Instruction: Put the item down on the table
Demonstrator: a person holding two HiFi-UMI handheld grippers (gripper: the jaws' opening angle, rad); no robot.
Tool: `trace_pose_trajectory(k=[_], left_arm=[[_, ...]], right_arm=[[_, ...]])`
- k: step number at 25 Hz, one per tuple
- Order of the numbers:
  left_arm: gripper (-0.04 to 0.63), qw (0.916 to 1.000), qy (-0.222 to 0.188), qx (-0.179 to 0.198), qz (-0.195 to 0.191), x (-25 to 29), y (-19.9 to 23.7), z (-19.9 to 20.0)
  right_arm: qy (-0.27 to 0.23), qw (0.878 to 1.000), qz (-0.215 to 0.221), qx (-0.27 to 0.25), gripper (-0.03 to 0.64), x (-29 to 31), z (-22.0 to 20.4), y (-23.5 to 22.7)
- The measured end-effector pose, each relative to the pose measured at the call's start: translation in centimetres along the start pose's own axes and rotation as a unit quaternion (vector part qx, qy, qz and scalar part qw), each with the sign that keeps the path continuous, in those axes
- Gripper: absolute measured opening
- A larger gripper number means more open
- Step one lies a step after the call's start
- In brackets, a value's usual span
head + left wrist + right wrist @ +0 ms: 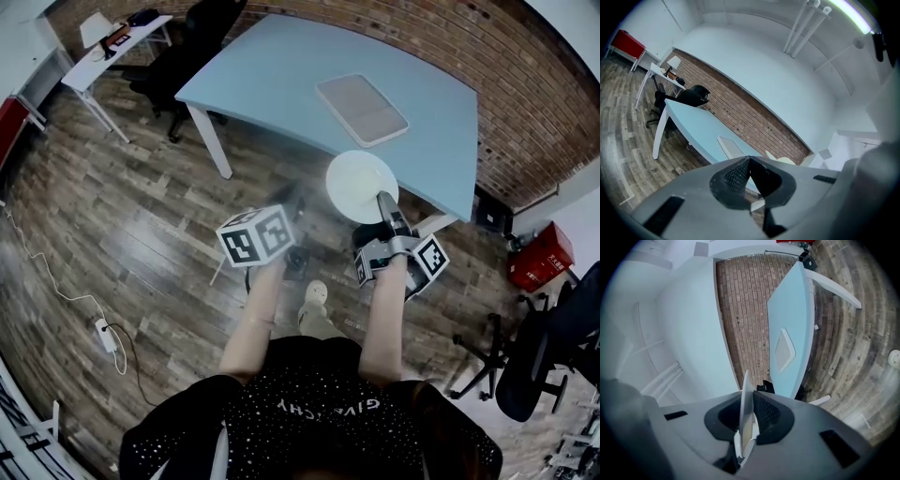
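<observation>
A round white plate (362, 186) hangs in the air just short of the light blue table's (281, 75) near edge. My right gripper (384, 201) is shut on its near rim. In the right gripper view the plate (746, 399) stands edge-on between the pads, with the table (792, 319) ahead. My left gripper (296, 197) is beside it on the left, blurred. In its own view the left gripper (749, 161) has its jaws shut with nothing in them, and the table (693, 126) lies ahead.
A flat grey tray (362, 109) lies on the table. A brick wall (525, 84) runs behind it. A black office chair (192, 42) and a white desk (112, 47) stand at the back left. Another chair (544, 347) and a red bin (539, 255) are on the right. A cable with a power strip (105, 335) lies on the wood floor.
</observation>
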State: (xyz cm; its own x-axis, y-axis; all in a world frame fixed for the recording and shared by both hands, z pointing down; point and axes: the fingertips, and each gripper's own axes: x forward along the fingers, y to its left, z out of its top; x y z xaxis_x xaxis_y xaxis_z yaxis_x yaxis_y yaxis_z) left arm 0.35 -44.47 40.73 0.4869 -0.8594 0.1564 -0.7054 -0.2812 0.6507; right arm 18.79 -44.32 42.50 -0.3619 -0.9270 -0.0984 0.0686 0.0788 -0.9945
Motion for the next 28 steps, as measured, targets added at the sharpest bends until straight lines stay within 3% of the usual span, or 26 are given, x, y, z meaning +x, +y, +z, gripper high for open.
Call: trace_pose_trajectory(k=[15,28], left_arm=[[0.011,0.9994,-0.021,-0.020,0.020,16.1,1.9,5.2],[0.011,0.9994,-0.013,-0.021,0.024,20.0,2.8,3.5]], right_arm=[[0.035,0.999,-0.006,-0.013,0.034,14.9,9.7,-0.1],[0.030,0.999,-0.030,-0.004,0.034,16.2,12.2,-3.1]])
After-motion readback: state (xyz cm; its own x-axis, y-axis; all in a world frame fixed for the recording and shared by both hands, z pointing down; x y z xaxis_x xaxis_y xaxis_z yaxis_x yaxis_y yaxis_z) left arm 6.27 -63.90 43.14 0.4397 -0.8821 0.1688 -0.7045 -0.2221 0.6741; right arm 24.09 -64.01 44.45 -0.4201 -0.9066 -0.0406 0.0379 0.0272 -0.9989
